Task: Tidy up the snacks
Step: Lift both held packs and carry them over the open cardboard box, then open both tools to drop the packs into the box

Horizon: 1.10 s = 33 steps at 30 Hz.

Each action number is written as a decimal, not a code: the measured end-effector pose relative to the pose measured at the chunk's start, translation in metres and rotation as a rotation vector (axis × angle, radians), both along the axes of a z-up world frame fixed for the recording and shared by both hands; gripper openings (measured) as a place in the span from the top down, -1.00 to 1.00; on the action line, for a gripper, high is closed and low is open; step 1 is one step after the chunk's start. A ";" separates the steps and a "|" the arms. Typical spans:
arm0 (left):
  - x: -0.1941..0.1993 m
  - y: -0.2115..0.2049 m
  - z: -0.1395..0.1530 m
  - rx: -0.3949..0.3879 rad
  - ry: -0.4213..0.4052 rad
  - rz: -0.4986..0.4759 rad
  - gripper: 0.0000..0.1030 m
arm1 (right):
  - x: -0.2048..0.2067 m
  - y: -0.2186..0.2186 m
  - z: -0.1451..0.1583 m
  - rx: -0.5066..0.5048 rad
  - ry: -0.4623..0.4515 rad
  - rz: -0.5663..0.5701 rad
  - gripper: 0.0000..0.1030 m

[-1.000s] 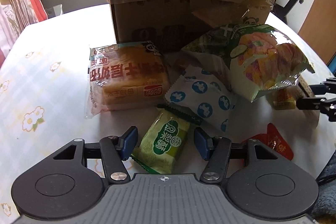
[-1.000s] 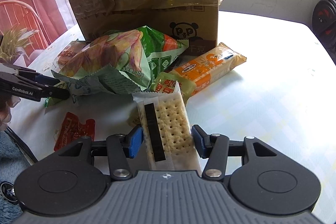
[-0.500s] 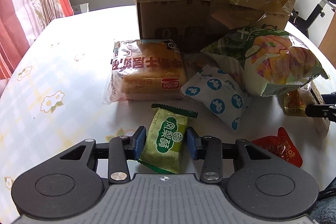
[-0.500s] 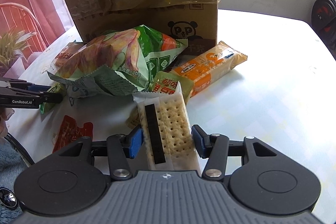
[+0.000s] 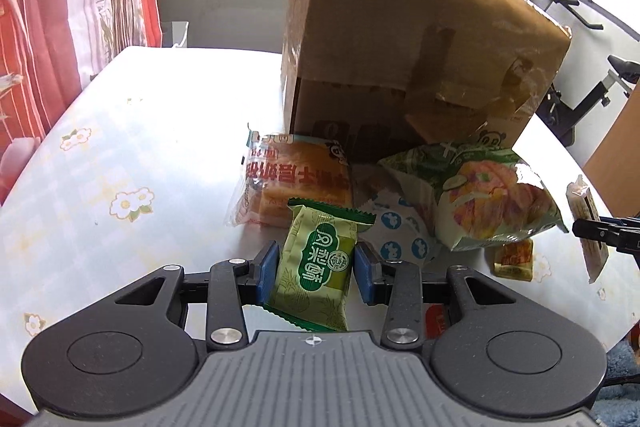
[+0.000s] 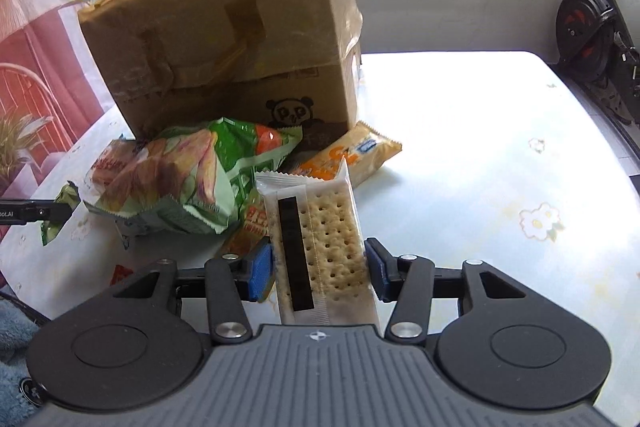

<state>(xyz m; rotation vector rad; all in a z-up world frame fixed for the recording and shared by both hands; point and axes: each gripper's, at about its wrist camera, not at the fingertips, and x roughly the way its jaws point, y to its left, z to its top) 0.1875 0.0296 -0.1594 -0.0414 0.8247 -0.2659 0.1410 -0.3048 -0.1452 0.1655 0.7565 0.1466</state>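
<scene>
Green-wrapped and held off the flowered table [image 5: 120,155], the small cake packet [image 5: 316,267] sits clamped between the blue pads of the left gripper [image 5: 316,271], in front of the bread pack [image 5: 296,183] and the cardboard box [image 5: 400,59]. Further right we see the right gripper [image 6: 318,269] closed on the cracker packet [image 6: 320,243], beside the green chip bag [image 6: 192,179].

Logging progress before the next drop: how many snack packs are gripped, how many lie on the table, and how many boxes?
Gripped packs: 2, green packet, cracker pack
Packs on table: 6, bread, blue-dotted packet, chip bag, yellow packet, red packet, orange bar
Cardboard box: 1
Total: 9
</scene>
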 end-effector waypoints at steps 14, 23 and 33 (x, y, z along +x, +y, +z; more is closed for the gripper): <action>0.055 -0.033 0.123 -0.032 -0.332 -0.045 0.17 | 0.051 -0.004 0.107 0.078 -0.296 0.050 0.01; 0.146 -0.096 0.155 -0.065 -0.364 -0.103 0.17 | 0.151 0.023 0.152 0.050 -0.389 0.075 0.01; 0.195 -0.140 0.120 0.044 -0.281 -0.095 -0.06 | 0.203 0.037 0.113 -0.002 -0.222 -0.016 -0.02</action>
